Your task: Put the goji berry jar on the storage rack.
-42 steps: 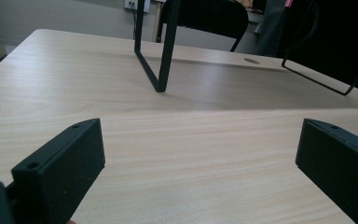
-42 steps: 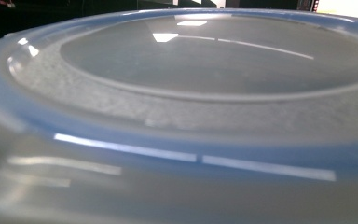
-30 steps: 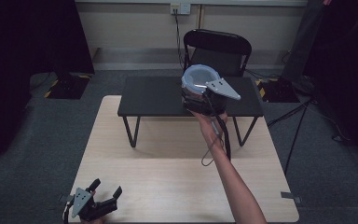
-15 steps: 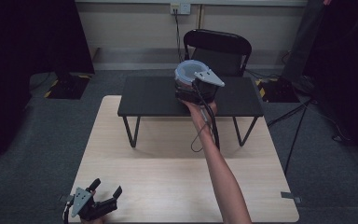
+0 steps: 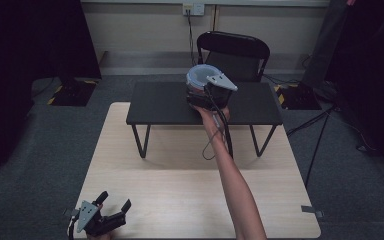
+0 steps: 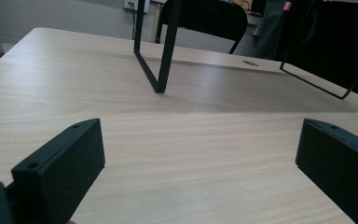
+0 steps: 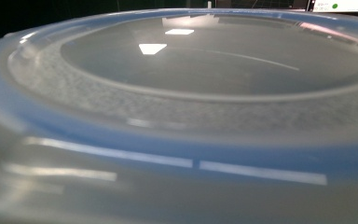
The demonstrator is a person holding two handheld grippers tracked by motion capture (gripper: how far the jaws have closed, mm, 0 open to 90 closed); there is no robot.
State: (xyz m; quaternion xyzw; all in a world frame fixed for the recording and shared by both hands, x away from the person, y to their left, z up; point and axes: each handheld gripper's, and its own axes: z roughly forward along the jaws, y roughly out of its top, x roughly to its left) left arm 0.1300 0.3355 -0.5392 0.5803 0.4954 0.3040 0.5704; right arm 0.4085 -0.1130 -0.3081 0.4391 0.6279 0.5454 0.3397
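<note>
Pale blue, the round plastic tub with a lid (image 5: 200, 79) meets the right tool (image 5: 207, 96); its grip is hidden. Left tool (image 5: 114, 204) rests apart on the wooden bench (image 5: 180, 180).

The right hand-held gripper (image 5: 202, 95) is a black block topped by a grey three-cornered plate, and a thin dark cable loops down from it beside the person's forearm (image 5: 232, 180), which is bare, with no sleeve in sight. The left hand-held gripper (image 5: 114, 209) is also black, with the same grey three-cornered plate on top. In the left gripper view its two jaws are matte black rectangular blocks, the left one showing two small round holes on its upper edge.
</note>
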